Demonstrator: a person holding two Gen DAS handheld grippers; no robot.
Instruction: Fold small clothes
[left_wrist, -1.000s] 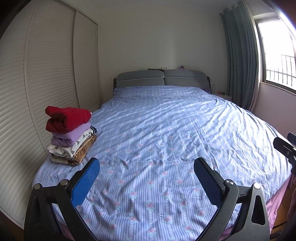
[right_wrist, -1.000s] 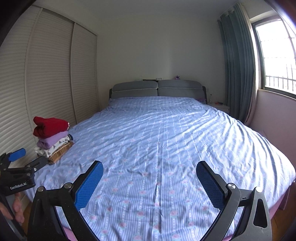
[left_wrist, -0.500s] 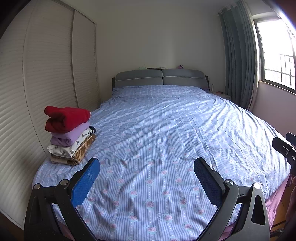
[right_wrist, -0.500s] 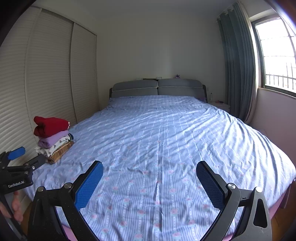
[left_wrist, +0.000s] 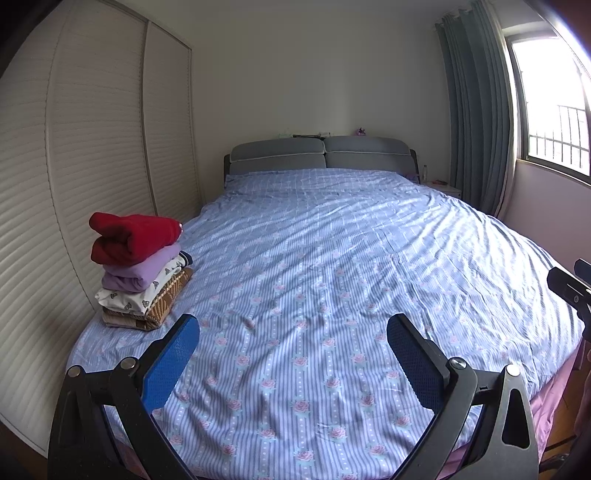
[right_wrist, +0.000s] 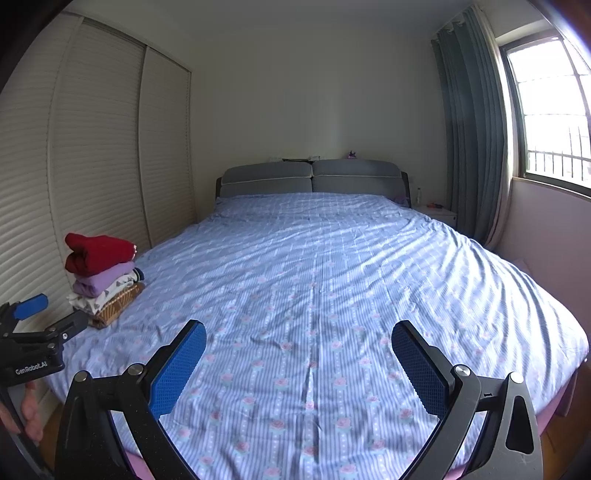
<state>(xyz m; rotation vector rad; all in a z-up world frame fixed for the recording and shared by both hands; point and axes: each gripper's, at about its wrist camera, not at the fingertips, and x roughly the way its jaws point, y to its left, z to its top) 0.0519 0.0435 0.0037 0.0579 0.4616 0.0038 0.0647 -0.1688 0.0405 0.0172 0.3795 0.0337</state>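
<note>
A stack of folded clothes (left_wrist: 138, 266) sits at the bed's near left corner: a red garment on top, then a lilac one, a white patterned one and a brown one. The right wrist view shows the same stack (right_wrist: 101, 275) at the left. My left gripper (left_wrist: 293, 360) hangs open above the foot of the bed, nothing between its blue pads. My right gripper (right_wrist: 299, 365) is open too, also holding nothing. Part of the left gripper's body (right_wrist: 33, 343) shows at the left edge of the right wrist view, with a hand (right_wrist: 31, 413) under it.
The bed (left_wrist: 351, 266) is covered by a blue striped sheet with pink roses, wrinkled. A grey headboard (left_wrist: 319, 155) stands at the far end. Slatted wardrobe doors (left_wrist: 92, 166) line the left wall. A curtain (left_wrist: 476, 122), a window (left_wrist: 550, 110) and a small nightstand (left_wrist: 443, 188) are at the right.
Both grippers have drawn back a little and tilted up slightly, so the bed and the stack sit lower in view. The jaws stay open.
</note>
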